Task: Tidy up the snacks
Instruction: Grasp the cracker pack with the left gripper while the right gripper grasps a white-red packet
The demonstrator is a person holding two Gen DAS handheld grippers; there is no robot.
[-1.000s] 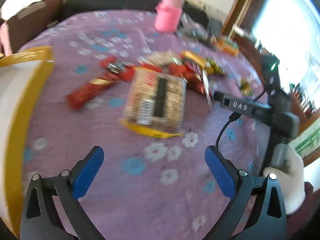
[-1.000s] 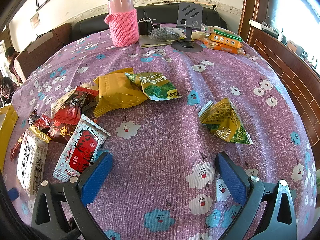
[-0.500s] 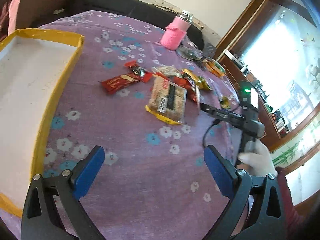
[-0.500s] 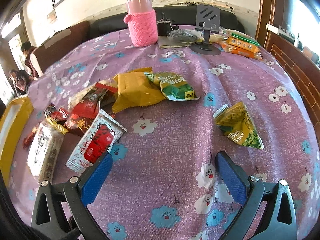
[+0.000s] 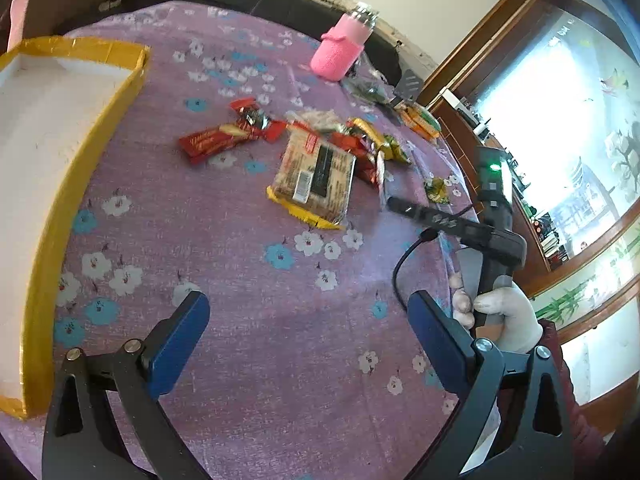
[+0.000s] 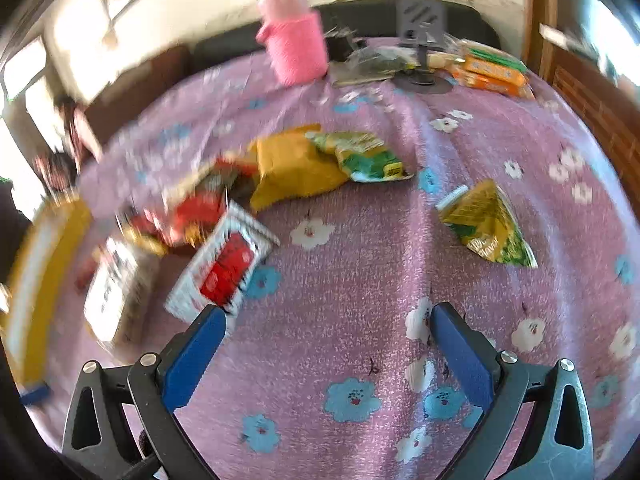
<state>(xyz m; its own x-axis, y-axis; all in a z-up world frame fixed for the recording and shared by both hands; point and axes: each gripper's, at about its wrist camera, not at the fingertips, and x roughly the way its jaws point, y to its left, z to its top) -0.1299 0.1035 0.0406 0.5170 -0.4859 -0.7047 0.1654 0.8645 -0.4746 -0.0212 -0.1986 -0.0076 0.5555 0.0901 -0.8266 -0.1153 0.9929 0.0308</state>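
On the purple flowered tablecloth (image 5: 248, 360) we record a loose heap of snack packets near the table's middle. From the left wrist view, the left gripper (image 5: 308, 320) hovers above bare cloth with its jaws spread wide and nothing between them. To its left lies the yellow-rimmed tray (image 5: 80, 152), white inside, with no snack in the part we can see. Ahead of the gripper sits a clear packet of biscuits (image 5: 314, 178) with a yellow edge; beyond it to the left lie two red wrappers (image 5: 224, 136), side by side and touching.

From the right wrist view, blurred on its left side, the right gripper (image 6: 328, 322) also has its jaws released, holding nothing. A white-and-red sachet (image 6: 226, 262) lies just ahead of its left fingertip (image 6: 208, 324); we cannot tell whether they touch. Farther on are a yellow pouch (image 6: 294, 168) overlapped at its right edge by a green packet (image 6: 364, 156), and, well apart to the right, a triangular green-yellow packet (image 6: 486, 226). A bottle in a pink knitted sleeve (image 6: 294, 40) stands upright at the far edge.
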